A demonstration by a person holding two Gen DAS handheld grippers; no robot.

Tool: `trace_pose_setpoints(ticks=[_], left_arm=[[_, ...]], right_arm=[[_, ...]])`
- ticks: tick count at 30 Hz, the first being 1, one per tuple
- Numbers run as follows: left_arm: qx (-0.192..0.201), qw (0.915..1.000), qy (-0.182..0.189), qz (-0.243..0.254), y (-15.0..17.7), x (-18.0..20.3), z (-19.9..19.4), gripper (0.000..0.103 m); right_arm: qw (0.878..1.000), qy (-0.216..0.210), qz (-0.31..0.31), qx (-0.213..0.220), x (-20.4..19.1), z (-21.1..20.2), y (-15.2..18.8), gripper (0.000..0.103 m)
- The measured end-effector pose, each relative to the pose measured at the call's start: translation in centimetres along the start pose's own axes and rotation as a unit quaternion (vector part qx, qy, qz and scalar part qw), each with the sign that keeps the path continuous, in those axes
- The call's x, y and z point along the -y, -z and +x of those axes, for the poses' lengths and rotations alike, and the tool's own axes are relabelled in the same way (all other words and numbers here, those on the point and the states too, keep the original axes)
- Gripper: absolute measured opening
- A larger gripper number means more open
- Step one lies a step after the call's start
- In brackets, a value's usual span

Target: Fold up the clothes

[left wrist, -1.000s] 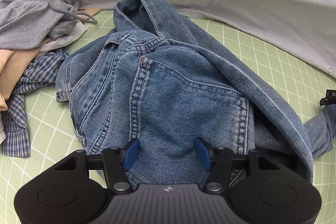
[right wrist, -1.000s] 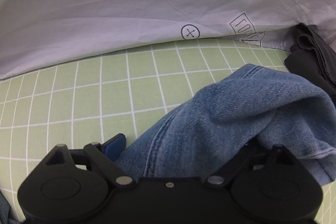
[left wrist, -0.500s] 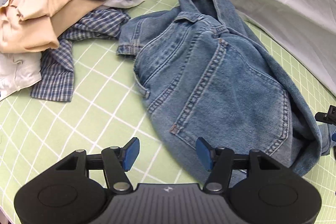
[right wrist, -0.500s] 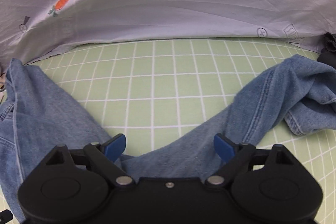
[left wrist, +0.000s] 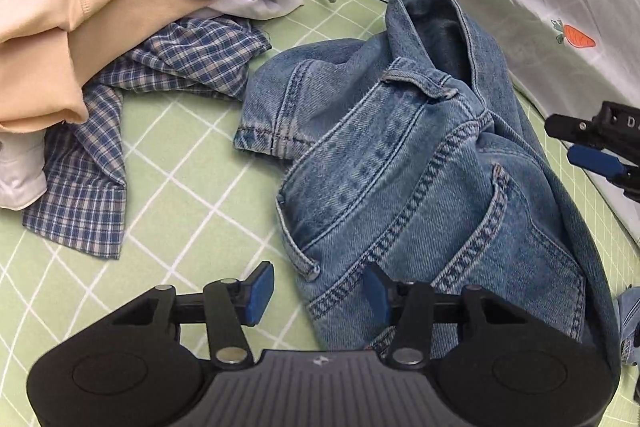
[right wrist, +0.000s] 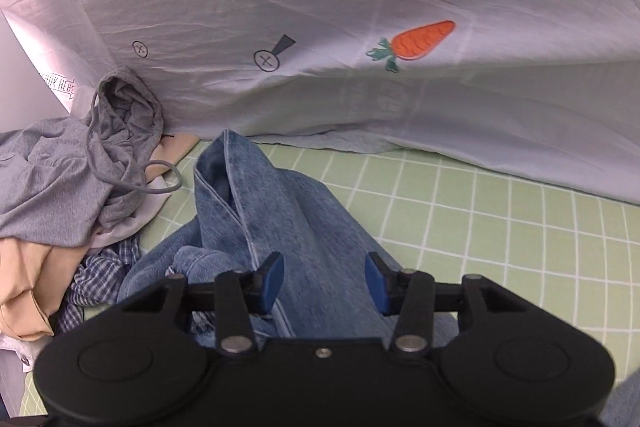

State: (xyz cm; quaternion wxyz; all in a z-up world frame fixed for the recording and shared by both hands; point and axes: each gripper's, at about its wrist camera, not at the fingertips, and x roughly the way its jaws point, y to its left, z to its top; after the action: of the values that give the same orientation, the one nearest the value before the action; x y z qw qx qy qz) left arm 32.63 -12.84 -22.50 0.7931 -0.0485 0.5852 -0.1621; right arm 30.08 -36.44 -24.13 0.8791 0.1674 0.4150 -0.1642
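Jeans [left wrist: 420,187] released a second ago by right gripper [right wrist: 324,281]; now crumpled on green mat [left wrist: 168,195] beside clothes pile [left wrist: 100,7]. Both grippers spread, empty; left gripper [left wrist: 316,291] hovering at hip edge. Not folded; regrasp judged necessary.

Blue jeans [left wrist: 432,187] — crumpled, back pockets up — on green grid mat [left wrist: 168,235].
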Motion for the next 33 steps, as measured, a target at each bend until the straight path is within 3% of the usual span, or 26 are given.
trace_pose_setpoints(ticks=[3, 7, 8, 9, 10, 11, 14, 23, 28, 33], left_arm=[[0.008, 0.9997, 0.006, -0.023, -0.6, -0.5, 0.7, 0.051], [0.016, 0.9998, 0.001, 0.011, -1.2, -0.3, 1.2, 0.051], [0.016, 0.9998, 0.001, 0.015, -1.2, -0.3, 1.2, 0.05], [0.016, 0.9997, 0.003, 0.016, -1.3, -0.3, 1.2, 0.046], [0.016, 0.9998, 0.007, 0.011, -1.2, -0.3, 1.2, 0.037], [0.014, 0.9998, 0.011, 0.006, -1.2, -0.4, 1.2, 0.035], [0.02, 0.9998, 0.004, 0.006, -0.8, -0.2, 1.1, 0.028], [0.049, 0.9987, -0.015, 0.004, 0.6, -0.2, -1.5, 0.018], [0.073, 0.9972, -0.015, -0.008, 1.9, -0.9, -4.2, 0.017], [0.09, 0.9956, -0.015, -0.018, 3.4, -1.4, -6.6, 0.017]], right_arm=[[0.999, 0.009, -0.044, -0.001, -2.4, 2.4, -1.7, 0.053], [0.995, 0.033, -0.094, -0.021, -4.5, 5.6, -2.9, 0.052], [0.994, 0.039, -0.101, -0.03, -4.5, 6.3, -2.9, 0.045], [0.993, 0.044, -0.106, -0.037, -4.5, 6.8, -2.9, 0.03], [0.993, 0.045, -0.1, -0.03, -4.1, 6.1, -2.7, 0.021], [0.994, 0.047, -0.094, -0.023, -3.7, 5.3, -2.4, 0.011], [0.996, 0.053, -0.076, -0.004, -2.4, 3.2, -1.7, 0.004], [0.996, 0.07, -0.021, 0.056, 1.6, -3.3, 0.4, 0.003], [0.984, 0.144, 0.01, 0.1, 5.2, -10.3, 4.7, 0.003], [0.965, 0.216, 0.04, 0.144, 8.8, -17.4, 9.1, 0.002]])
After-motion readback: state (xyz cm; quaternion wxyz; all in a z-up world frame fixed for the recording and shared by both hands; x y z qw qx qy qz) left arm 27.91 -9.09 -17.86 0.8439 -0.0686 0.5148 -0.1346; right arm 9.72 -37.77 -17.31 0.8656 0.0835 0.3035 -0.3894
